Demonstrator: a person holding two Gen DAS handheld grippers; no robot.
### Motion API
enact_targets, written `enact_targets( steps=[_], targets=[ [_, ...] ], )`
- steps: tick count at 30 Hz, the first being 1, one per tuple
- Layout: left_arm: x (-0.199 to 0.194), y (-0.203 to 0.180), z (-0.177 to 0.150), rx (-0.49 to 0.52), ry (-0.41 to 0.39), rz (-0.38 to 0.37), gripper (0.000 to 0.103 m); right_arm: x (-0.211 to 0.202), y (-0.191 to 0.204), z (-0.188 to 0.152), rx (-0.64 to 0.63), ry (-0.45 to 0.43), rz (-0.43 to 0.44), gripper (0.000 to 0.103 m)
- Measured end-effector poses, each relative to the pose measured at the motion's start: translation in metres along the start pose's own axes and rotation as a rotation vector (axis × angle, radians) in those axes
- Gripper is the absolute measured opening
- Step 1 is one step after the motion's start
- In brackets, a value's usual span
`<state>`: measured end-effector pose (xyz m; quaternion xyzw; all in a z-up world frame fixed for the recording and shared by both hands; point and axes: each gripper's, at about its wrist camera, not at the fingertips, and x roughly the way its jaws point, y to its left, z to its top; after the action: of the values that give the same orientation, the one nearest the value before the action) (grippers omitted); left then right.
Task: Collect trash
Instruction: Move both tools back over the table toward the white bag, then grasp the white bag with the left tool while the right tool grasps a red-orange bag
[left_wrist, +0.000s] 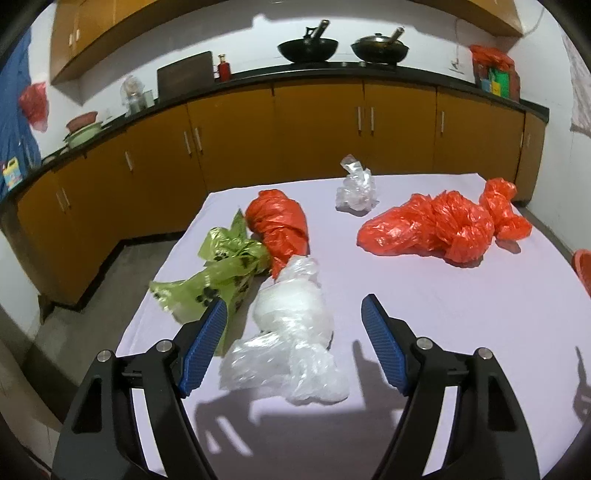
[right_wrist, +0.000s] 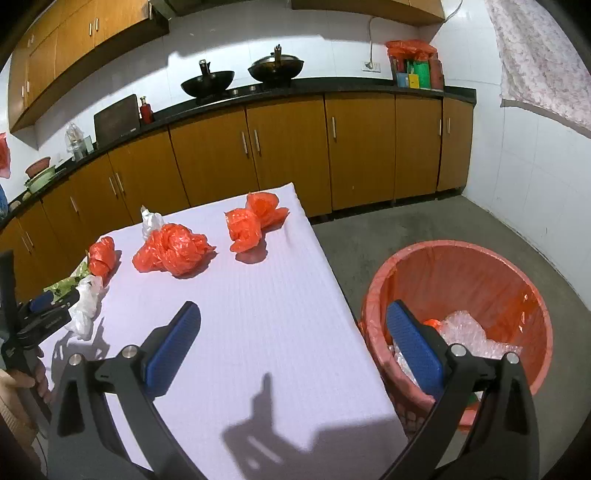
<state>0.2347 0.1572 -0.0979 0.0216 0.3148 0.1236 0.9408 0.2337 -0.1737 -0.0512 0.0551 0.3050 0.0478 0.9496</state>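
Left gripper: jaws are held wide and empty, aimed down over the clear plastic bag lying between the blue pads on the surface; nothing is pinched yet.
Right gripper: spread wide, nothing carried, one finger over the surface, the other in front of the lined bin.
Trash left: a green printed bag and a small red bag are seen touching the clear one; a large red bundle and a second clear wad lie apart.
Snag risk: the green bag could be caught by the left pad and dragged along.
Slip risk: thin, slick film may be pinched by only a fold and dropped short of the bin.
Edge risk: the cluster sits near the surface's left edge; a nudge could send it to the floor.
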Motion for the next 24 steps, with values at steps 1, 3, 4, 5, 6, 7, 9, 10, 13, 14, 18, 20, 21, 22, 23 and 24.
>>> enact_targets(
  steps=[1, 3, 4, 5, 6, 7, 9, 10, 13, 14, 18, 20, 21, 22, 23, 24],
  targets=[
    [0.004, -0.001, 0.000, 0.000, 0.011, 0.002, 0.075, 0.001, 0.000, 0.000, 0.001, 0.004, -0.001, 0.099],
    [0.012, 0.001, 0.001, -0.014, 0.032, 0.002, 0.075, 0.003, 0.000, -0.002, 0.003, 0.011, 0.002, 0.099],
    [0.015, 0.003, 0.002, -0.023, 0.041, -0.001, 0.075, 0.004, 0.000, -0.003, 0.002, 0.014, 0.003, 0.099],
    [0.017, 0.004, 0.002, -0.026, 0.046, -0.004, 0.075, 0.004, 0.000, -0.003, 0.000, 0.016, 0.004, 0.099],
    [0.019, 0.004, 0.002, -0.027, 0.050, -0.006, 0.075, 0.005, 0.001, -0.004, -0.004, 0.018, 0.004, 0.099],
    [0.021, 0.005, 0.002, -0.028, 0.056, -0.006, 0.073, 0.005, 0.001, -0.004, -0.006, 0.019, 0.005, 0.099],
    [0.027, 0.007, 0.002, -0.037, 0.079, -0.023, 0.064, 0.006, 0.003, -0.004, -0.009, 0.021, 0.012, 0.099],
    [0.029, 0.008, 0.001, -0.042, 0.089, -0.031, 0.057, 0.006, 0.003, -0.004, -0.009, 0.021, 0.017, 0.099],
    [0.034, 0.011, 0.001, -0.061, 0.112, -0.055, 0.047, 0.007, 0.006, -0.004, -0.009, 0.018, 0.040, 0.099],
    [0.033, 0.011, 0.001, -0.063, 0.111, -0.060, 0.045, 0.007, 0.007, -0.005, -0.010, 0.018, 0.048, 0.099],
    [0.032, 0.010, 0.000, -0.060, 0.115, -0.082, 0.041, 0.009, 0.013, -0.004, -0.017, 0.020, 0.072, 0.099],
    [0.033, 0.010, -0.001, -0.060, 0.120, -0.085, 0.041, 0.009, 0.017, -0.004, -0.022, 0.021, 0.083, 0.099],
    [0.034, 0.010, 0.000, -0.062, 0.123, -0.085, 0.043, 0.009, 0.018, -0.003, -0.024, 0.020, 0.085, 0.099],
    [0.035, 0.010, -0.001, -0.065, 0.128, -0.088, 0.043, 0.010, 0.020, -0.003, -0.027, 0.019, 0.090, 0.099],
    [0.036, 0.011, 0.000, -0.069, 0.133, -0.091, 0.043, 0.010, 0.022, -0.002, -0.031, 0.018, 0.093, 0.099],
    [0.036, 0.012, 0.000, -0.074, 0.134, -0.096, 0.043, 0.010, 0.024, -0.002, -0.033, 0.017, 0.095, 0.099]
  ],
)
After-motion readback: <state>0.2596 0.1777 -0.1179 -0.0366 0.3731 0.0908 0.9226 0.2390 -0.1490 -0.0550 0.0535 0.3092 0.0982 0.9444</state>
